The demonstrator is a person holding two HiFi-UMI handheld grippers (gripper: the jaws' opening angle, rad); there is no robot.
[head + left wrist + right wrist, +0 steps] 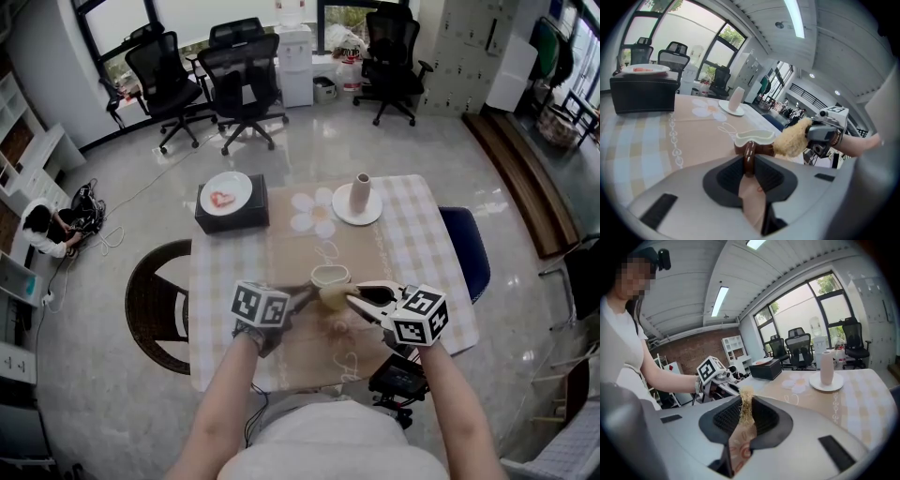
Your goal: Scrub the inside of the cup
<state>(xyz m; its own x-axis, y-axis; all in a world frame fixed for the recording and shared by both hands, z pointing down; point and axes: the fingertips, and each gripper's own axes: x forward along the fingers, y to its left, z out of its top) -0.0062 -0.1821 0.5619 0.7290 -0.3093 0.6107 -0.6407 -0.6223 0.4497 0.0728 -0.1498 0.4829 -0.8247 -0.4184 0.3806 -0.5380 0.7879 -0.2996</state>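
Checked tablecloth point(427, 246), cup point(330, 275), fibrous scrubber point(335, 297) just beside it

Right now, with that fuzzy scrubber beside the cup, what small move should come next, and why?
Probably raise the right claw slightly and bring its tan scrubber over the rim, down into the cup. The scrubber sits beside the cup's outer wall, not inside, while the left claw is shut on the brown handle, holding the cup ready.
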